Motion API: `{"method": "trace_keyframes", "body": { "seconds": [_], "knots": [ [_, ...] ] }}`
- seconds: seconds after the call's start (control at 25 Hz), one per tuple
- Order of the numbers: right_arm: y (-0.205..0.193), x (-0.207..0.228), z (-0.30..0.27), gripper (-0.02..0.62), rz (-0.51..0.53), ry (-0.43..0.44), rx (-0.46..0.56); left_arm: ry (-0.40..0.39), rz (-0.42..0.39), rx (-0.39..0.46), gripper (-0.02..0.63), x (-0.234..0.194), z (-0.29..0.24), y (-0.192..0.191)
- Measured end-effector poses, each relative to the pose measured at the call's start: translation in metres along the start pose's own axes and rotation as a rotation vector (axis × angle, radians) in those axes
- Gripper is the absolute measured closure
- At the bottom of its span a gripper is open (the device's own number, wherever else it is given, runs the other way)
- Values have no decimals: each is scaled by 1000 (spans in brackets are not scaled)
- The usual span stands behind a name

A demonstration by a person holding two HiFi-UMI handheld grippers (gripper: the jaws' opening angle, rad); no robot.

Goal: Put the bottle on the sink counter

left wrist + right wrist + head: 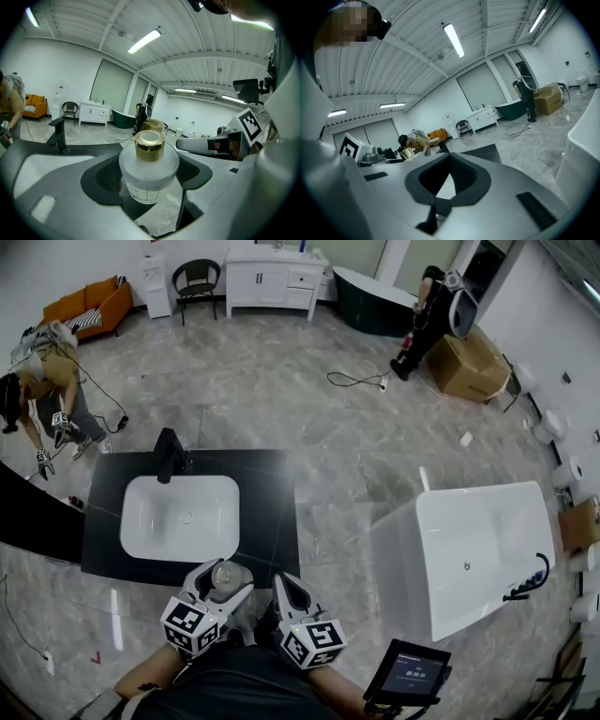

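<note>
A frosted round bottle (226,579) with a gold cap (149,144) sits between the jaws of my left gripper (224,571), which is shut on it. In the left gripper view the bottle (149,171) fills the centre, upright, over the near edge of the black sink counter (272,512). A white basin (178,517) and a black faucet (169,456) lie beyond. My right gripper (286,585) hovers just to the right, shut, nothing between its pads (461,176).
A white freestanding bathtub (487,549) stands to the right of the counter. A small screen (408,673) sits near my right elbow. A person (42,390) bends at the far left, another (427,320) stands by a cardboard box (469,362).
</note>
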State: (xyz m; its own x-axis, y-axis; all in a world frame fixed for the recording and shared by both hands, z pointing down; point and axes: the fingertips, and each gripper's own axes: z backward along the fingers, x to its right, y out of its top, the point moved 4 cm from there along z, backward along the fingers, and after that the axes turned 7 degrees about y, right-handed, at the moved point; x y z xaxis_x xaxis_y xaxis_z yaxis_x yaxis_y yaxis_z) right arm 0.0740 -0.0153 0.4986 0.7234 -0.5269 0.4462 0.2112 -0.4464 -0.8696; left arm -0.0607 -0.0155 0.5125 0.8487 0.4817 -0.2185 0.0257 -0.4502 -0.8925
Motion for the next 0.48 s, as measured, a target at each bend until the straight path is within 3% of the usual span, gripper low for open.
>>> {"method": "trace_keyframes", "body": {
  "seconds": [0.48],
  "knots": [
    [40, 35, -27, 600, 12, 57, -2, 52, 9, 16, 272, -7, -37, 32]
  ]
}}
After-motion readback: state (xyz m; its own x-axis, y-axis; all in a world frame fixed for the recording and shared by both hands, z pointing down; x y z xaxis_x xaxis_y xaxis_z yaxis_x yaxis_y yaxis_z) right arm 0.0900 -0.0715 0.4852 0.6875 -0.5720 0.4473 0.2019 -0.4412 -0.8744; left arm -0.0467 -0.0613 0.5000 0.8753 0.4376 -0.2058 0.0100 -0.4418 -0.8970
